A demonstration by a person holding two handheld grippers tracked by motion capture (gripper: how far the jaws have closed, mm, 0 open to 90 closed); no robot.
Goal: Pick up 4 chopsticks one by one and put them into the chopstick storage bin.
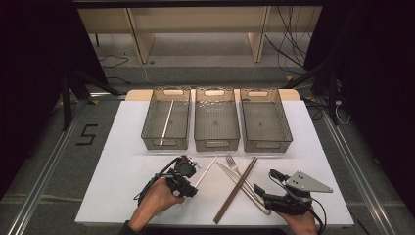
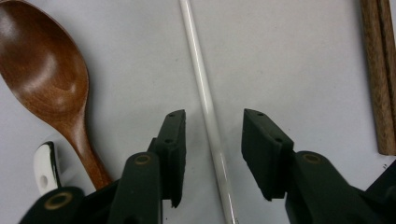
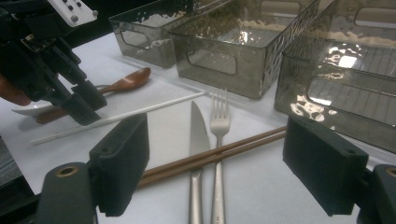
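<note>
White chopstick (image 2: 208, 112) — flat on the table, long axis running straight between my left gripper (image 2: 212, 154) jaws, half-open, pads not touching it; right gripper (image 3: 233, 168) wide, empty.

White table (image 1: 122, 196) carries three clear bins (image 1: 217, 120) in a row at the far side. Near side: white chopstick (image 1: 208, 170) left of centre, wooden spoon (image 2: 46, 79) and white spoon (image 2: 45, 165) beside it, then knife (image 1: 226, 171), fork (image 1: 232, 162), brown chopsticks (image 1: 235, 190) crossing them.
</note>
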